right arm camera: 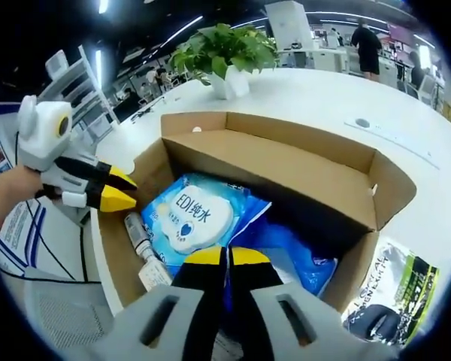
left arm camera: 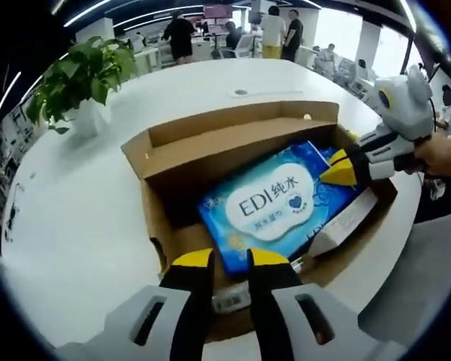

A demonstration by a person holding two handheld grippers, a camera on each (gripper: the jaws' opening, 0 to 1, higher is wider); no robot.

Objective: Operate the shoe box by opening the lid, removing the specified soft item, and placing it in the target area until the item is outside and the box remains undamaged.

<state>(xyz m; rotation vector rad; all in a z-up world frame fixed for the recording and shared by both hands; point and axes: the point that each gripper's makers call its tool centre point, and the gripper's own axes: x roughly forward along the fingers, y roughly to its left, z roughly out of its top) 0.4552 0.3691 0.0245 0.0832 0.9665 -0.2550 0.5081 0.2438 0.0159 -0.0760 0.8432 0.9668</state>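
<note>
A: The wet-wipe pack, a soft blue film pouch with a glossy white oval label, is seen lying flat inside the open cardboard box on the white table. How is the lift best done?

B: From the left gripper view, the left gripper is shown at the box's near rim, jaws narrowly parted and nothing held. The pack's free edge is best pinched, not its slack middle, and the corrugated walls are best left untouched.

A: And to the right?

B: The right gripper is poised over the pack's far corner; in its own view the jaws are nearly closed, empty. A small tube and a glossy blue bag are packed alongside, so a straight upward pull is judged safest.
</note>
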